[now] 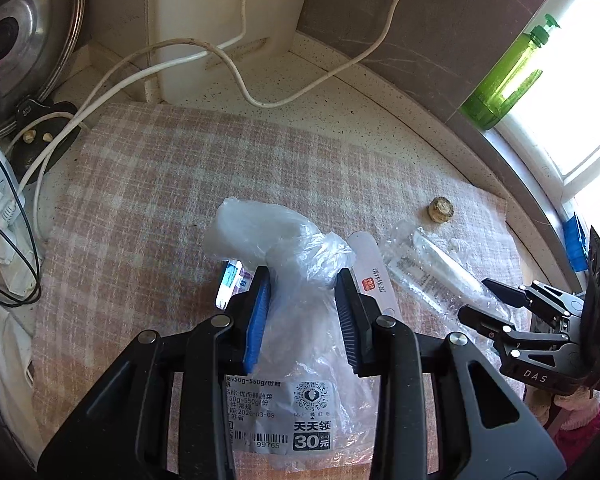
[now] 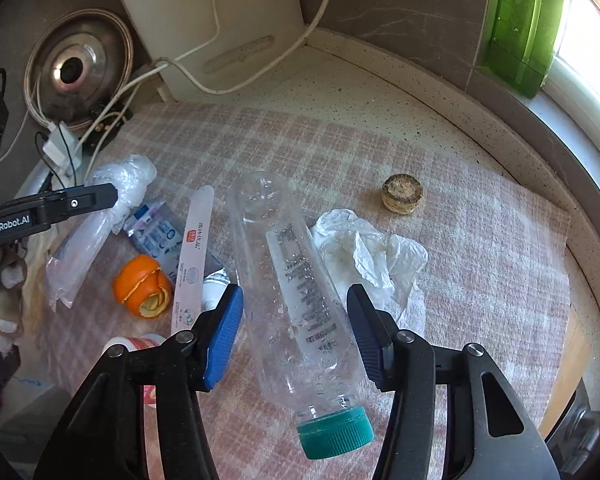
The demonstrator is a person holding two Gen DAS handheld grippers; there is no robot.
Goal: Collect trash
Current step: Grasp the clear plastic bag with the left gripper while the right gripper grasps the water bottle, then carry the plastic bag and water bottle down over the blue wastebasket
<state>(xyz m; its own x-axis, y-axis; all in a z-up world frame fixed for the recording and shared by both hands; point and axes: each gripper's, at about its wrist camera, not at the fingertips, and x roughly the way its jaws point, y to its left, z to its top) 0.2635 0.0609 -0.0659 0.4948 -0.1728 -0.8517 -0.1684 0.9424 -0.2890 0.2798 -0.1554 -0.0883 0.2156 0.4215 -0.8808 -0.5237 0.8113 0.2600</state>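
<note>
Left tongs [image 1: 304, 312] pinch the clear plastic bag [image 1: 300, 280] at six o'clock on the checked cloth [image 1: 160, 184], seemingly to lift it, while right tongs [image 2: 296, 328] straddle the empty bottle [image 2: 292, 280], spread for gripping.

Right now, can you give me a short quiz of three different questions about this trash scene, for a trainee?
1. True or false: the clear plastic bottle stands upright on the checked cloth.
2. Multiple choice: what lies between the fingers of the left gripper? A. the orange peel B. the clear plastic bag C. the brown round lump
3. Fill in: the bottle's cap is ___ in colour.

Key:
1. False; it lies on its side between the open fingers of the right gripper.
2. B.
3. Green.
</note>
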